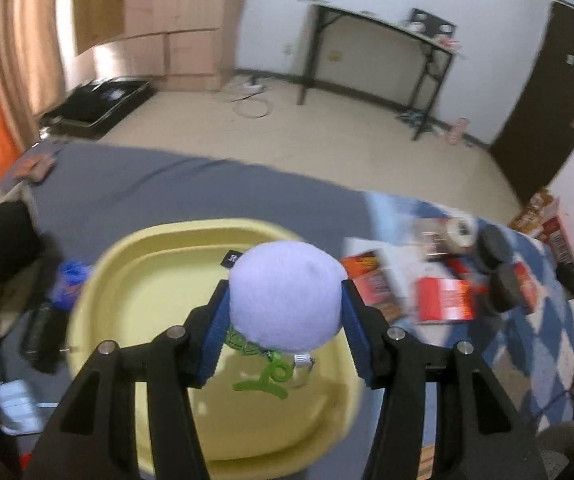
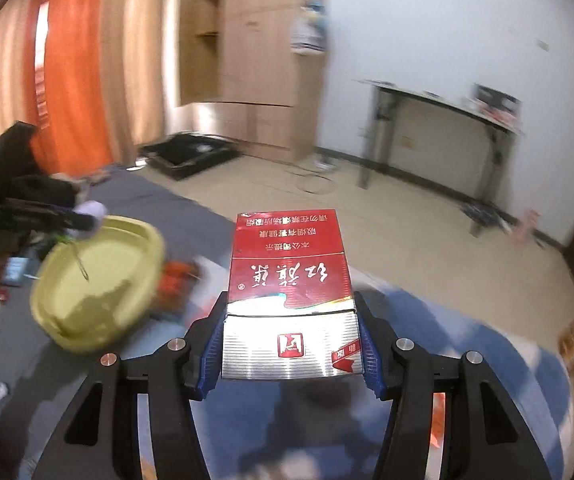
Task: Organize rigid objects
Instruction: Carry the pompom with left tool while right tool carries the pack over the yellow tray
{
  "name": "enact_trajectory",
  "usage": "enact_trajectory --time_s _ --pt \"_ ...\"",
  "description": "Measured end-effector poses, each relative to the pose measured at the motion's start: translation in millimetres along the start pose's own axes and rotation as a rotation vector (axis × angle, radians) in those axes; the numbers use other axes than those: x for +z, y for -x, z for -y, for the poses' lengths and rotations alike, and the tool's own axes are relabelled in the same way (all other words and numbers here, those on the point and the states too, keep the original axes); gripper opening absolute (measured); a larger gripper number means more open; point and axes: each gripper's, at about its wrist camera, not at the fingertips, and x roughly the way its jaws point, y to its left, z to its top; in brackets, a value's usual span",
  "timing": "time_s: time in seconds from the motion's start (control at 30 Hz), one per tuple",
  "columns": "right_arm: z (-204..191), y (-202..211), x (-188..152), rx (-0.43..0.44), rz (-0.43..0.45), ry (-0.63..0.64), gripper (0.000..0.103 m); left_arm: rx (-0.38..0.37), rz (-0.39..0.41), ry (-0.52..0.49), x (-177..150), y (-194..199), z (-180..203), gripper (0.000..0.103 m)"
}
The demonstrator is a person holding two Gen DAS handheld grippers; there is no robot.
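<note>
While the left tool [image 1: 285, 312] pinches a lilac ball [image 1: 285, 296] (seemingly plush), it hangs over the tray [image 1: 159, 280].

In the left wrist view the ball [image 1: 285, 298] sits between the left gripper [image 1: 285, 320] pads, above the tray [image 1: 135, 276], with a clip [image 1: 265, 378] hanging under it over the tray floor. The tray lies on the bedsheet [image 1: 191, 184]; right of it a scatter of small boxes [image 1: 445, 300] and a tape roll [image 1: 461, 230] lies on the patterned cloth [image 1: 527, 332], and behind the bed stands a desk [image 1: 383, 24] against the wall. In the right wrist view the cigarette pack [image 2: 289, 292] is clamped between the right gripper [image 2: 291, 344] pads, with the tray to its left and the wardrobe [image 2: 259, 56] behind.
</note>
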Motion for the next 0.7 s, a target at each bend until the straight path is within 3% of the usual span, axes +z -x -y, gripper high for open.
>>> enact_trajectory --time_s 0.17,0.27,0.37,0.5,0.7 --pt "-118 -62 38 0.169 -0.056 0.155 0.055 0.092 -0.057 0.066 -4 -23 -61 0.055" --pt "-174 -111 26 0.237 -0.152 0.228 0.055 0.070 -0.059 0.135 -13 -36 -88 0.055" --pt "-219 -153 2 0.249 -0.239 0.327 0.055 0.059 -0.079 0.173 -24 -54 -106 0.055" --pt "-251 -195 -12 0.233 -0.328 0.386 0.055 0.055 -0.107 0.178 -33 -74 -110 0.055" --pt "-259 -216 -7 0.223 -0.342 0.371 0.055 0.051 -0.140 0.209 -47 -91 -122 0.057"
